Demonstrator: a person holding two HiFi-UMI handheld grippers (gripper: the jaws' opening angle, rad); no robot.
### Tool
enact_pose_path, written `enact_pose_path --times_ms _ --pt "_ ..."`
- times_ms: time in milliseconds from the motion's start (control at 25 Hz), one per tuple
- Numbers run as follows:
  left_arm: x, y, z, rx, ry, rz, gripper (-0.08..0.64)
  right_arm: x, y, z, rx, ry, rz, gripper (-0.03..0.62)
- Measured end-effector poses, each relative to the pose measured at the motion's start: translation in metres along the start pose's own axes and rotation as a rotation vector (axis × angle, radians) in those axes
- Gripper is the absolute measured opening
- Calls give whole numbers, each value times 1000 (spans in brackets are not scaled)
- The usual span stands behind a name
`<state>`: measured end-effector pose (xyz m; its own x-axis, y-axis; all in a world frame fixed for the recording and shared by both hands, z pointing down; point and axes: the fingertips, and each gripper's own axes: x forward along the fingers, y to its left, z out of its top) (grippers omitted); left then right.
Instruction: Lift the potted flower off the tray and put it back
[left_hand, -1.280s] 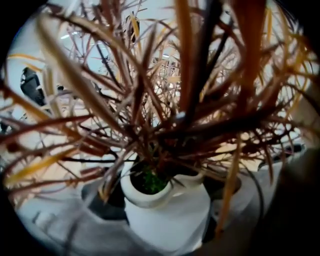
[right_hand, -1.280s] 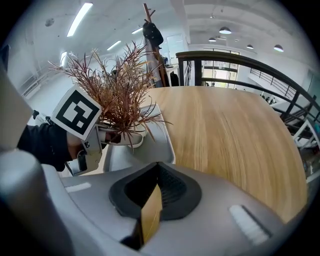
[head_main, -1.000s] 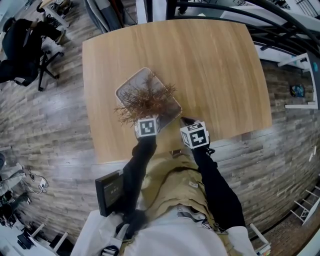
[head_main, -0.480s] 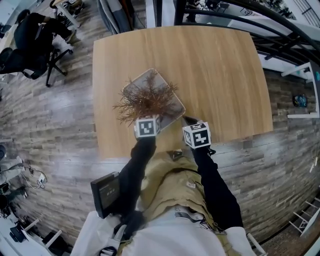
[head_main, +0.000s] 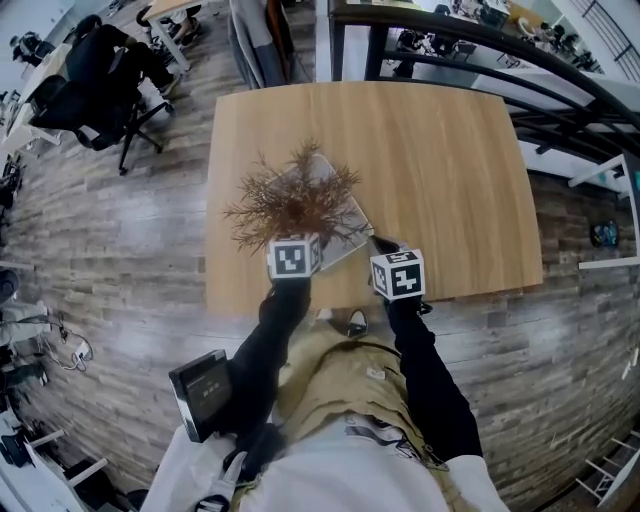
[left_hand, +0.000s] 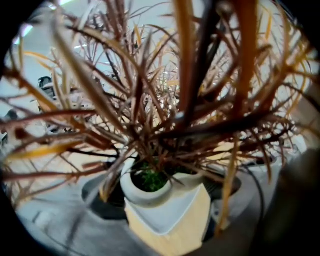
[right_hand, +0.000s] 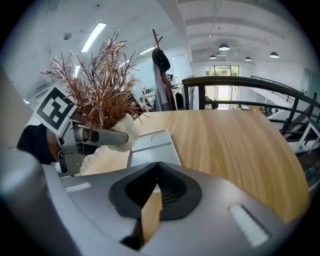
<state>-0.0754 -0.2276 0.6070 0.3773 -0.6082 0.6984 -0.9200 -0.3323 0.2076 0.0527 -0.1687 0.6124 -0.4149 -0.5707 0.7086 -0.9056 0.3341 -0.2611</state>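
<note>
On the table (head_main: 450, 170) the tray (right_hand: 148, 145) is now lying empty, because the potted flower (head_main: 295, 200) is rising clear of it, with the left claw (left_hand: 160, 195) squeezing its pot. The right claw (right_hand: 156, 187) is pinching the tray's near rim. Lifting is looking done and setting back is remaining.

The far and right parts of the table (head_main: 450, 170) lie bare, so a hand-held gripper can pass freely there, and the flat grey tray (right_hand: 152, 145) is open from above. The plant (head_main: 295, 195), clamped by its pot in the left hand-held gripper (left_hand: 162, 192), spreads dry branches over and beside the tray's left edge. The right hand-held gripper (right_hand: 156, 172) is pinched onto the tray's near corner and blocks that side.
</note>
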Motion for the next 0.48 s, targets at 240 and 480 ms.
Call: enact_pose_path --times_ms 240,480 --pt "-25 -15 22 6 -45 0 462 -17 -1 23 -28 -52 11 5" --pt "-41 -16 31 -1 -71 2 462 -20 3 31 -39 -79 29 5"
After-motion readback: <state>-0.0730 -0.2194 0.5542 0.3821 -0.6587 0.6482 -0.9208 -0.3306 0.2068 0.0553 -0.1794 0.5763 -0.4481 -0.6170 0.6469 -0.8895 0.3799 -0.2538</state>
